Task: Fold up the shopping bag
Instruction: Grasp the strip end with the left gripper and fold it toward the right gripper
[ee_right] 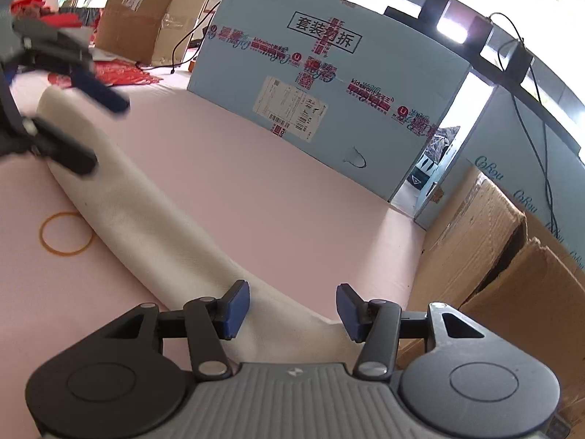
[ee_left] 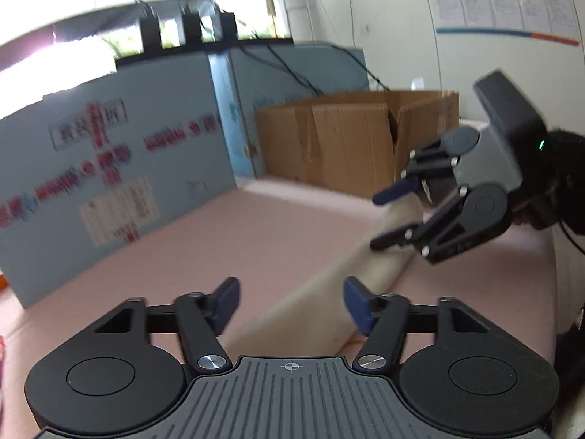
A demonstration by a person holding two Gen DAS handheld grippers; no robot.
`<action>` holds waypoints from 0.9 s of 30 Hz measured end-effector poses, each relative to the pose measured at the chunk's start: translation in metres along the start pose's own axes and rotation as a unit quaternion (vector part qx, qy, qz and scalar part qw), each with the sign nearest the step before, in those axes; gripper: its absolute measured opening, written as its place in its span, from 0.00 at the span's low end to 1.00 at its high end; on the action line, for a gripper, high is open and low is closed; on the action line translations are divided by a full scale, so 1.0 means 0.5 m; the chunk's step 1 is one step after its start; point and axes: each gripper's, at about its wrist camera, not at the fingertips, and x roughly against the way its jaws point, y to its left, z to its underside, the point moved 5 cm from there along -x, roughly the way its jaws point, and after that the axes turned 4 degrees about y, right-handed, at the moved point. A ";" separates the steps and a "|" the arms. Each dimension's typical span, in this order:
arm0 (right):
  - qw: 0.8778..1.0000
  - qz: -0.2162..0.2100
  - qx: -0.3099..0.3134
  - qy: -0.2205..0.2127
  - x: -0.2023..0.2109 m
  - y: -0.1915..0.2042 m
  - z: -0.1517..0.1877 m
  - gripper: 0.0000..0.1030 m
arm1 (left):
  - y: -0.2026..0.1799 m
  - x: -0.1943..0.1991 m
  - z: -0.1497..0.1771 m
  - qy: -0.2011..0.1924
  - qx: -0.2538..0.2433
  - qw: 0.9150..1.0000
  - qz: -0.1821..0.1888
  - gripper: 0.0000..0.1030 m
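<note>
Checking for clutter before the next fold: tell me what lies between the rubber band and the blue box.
In the right wrist view, the folded cream shopping bag lies between the rubber band and the blue box, then bare pink tabletop.

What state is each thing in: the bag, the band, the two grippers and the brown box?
bag: folded into a long narrow strip, flat on the pink mat
band: loose beside the bag, unused
left gripper: open, holding nothing
right gripper: open over the bag's end
brown box: flaps open
</note>
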 end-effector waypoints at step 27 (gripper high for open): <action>0.940 0.028 -0.338 -0.025 0.079 -0.070 0.059 0.74 | 0.009 -0.025 0.032 0.012 0.017 0.999 -0.046 0.69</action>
